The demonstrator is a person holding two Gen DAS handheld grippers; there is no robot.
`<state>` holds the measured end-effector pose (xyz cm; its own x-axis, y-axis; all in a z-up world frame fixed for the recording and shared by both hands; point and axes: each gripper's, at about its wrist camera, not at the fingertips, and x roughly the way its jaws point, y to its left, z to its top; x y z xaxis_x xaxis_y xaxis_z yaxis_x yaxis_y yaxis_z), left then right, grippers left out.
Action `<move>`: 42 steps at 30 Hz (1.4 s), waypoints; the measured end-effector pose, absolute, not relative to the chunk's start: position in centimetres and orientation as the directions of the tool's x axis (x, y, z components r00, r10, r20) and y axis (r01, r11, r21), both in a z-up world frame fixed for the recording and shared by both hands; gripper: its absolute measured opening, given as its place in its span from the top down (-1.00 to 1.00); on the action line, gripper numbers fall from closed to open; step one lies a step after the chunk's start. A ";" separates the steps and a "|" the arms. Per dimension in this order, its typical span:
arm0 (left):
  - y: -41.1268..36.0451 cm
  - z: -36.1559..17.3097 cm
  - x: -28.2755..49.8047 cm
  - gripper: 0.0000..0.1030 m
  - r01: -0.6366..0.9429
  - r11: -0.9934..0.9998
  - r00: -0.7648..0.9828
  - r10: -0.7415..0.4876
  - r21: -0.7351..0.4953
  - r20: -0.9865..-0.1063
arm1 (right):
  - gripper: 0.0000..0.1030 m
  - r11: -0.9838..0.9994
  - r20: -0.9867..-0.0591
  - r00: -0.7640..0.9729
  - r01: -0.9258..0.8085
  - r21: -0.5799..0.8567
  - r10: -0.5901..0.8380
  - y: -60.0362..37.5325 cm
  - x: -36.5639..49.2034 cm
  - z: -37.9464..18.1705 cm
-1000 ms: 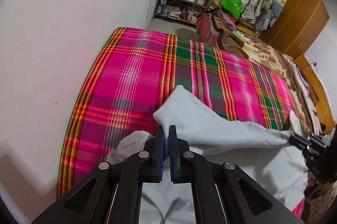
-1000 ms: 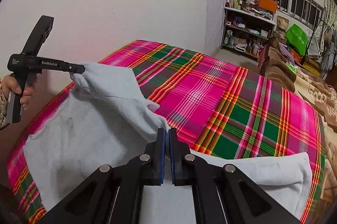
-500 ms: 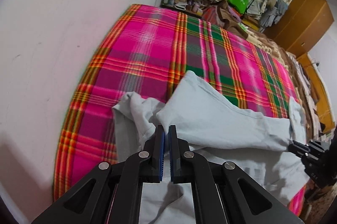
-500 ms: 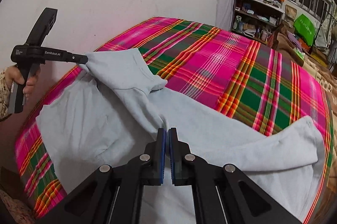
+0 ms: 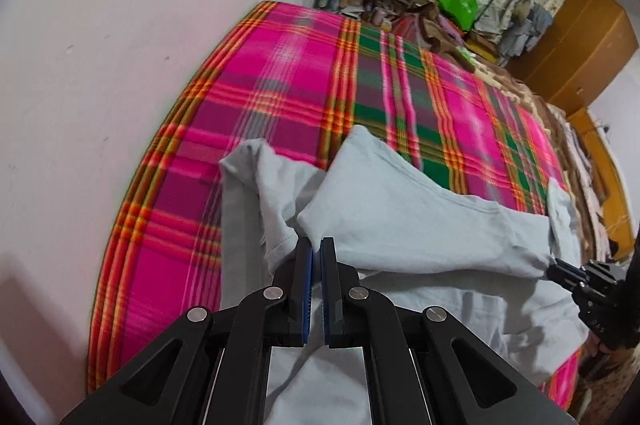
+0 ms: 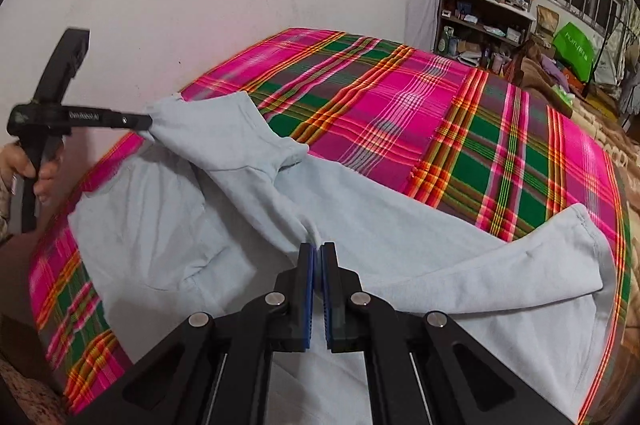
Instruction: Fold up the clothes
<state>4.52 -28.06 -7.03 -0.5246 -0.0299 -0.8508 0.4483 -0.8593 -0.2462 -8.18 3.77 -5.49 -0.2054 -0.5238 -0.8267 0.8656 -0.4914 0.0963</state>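
Soft matt cloth garment (image 6: 380, 225), woven plaid blanket (image 6: 400, 97), perhaps wool, matt black plastic tool (image 6: 316, 249)

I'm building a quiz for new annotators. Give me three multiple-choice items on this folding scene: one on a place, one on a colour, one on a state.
1. Where does the garment lie?
A. on a plaid blanket
B. on a wooden floor
C. on a shelf

2. What colour is the garment?
A. black
B. pale blue-grey
C. orange

3. How do the two grippers stand?
A. both wide open, clear of the cloth
B. one open, one shut
C. both shut on the cloth

Key:
1 A, the garment is spread over the pink and green plaid blanket.
2 B, its cloth is pale blue-grey in both views.
3 C, the left gripper and the right gripper each pinch a fold of the garment, jaws nearly closed.
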 end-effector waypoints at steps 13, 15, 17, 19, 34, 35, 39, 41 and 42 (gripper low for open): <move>-27.4 -10.1 4.7 0.87 0.470 -0.860 -0.440 -0.035 -0.197 -0.897 | 0.90 -0.514 -0.858 -0.173 0.850 0.118 -0.484 4.1 -9.2 -8.4; -27.4 -10.2 4.4 0.84 0.473 -0.861 -0.415 -0.032 -0.186 -0.909 | 0.89 -0.524 -0.864 -0.165 0.842 0.128 -0.476 4.1 -9.3 -8.7; -27.5 -10.2 4.3 0.74 0.484 -0.856 -0.388 -0.024 -0.181 -0.921 | 0.76 -0.535 -0.868 -0.175 0.836 0.118 -0.465 4.2 -9.3 -8.4; -27.5 -9.5 4.3 0.53 0.496 -0.851 -0.382 -0.036 -0.172 -0.923 | 0.66 -0.554 -0.858 -0.196 0.824 0.119 -0.475 5.2 -9.5 -7.4; -20.2 -1.3 -2.9 0.27 0.326 -0.931 -0.551 -0.045 -0.165 -0.834 | 0.48 -0.803 -0.812 -0.541 0.572 -0.167 -0.216 18.8 -20.2 0.7; -19.4 -1.4 -4.0 0.26 0.299 -0.934 -0.559 -0.008 -0.192 -0.829 | 0.47 -0.821 -0.811 -0.546 0.550 -0.157 -0.211 19.0 -21.5 0.8; -14.9 -1.7 -8.1 0.25 0.168 -0.957 -0.560 0.104 -0.236 -0.822 | 0.46 -0.811 -0.800 -0.550 0.567 -0.145 -0.241 17.1 -24.7 0.2; -12.5 -2.6 -9.3 0.25 0.115 -0.961 -0.517 0.158 -0.252 -0.841 | 0.45 -0.810 -0.814 -0.524 0.573 -0.120 -0.250 16.3 -25.8 -0.9; -11.5 -2.9 -9.6 0.24 0.086 -0.965 -0.499 0.173 -0.247 -0.849 | 0.45 -0.810 -0.820 -0.512 0.576 -0.108 -0.255 15.9 -26.4 -1.4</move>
<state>-9.60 -11.48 -2.94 -0.4991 0.1727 -0.8491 0.0861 -0.9652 -0.2470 -26.41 15.89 -1.42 -0.5117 -0.2550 -0.8205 0.5762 -0.8102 -0.1075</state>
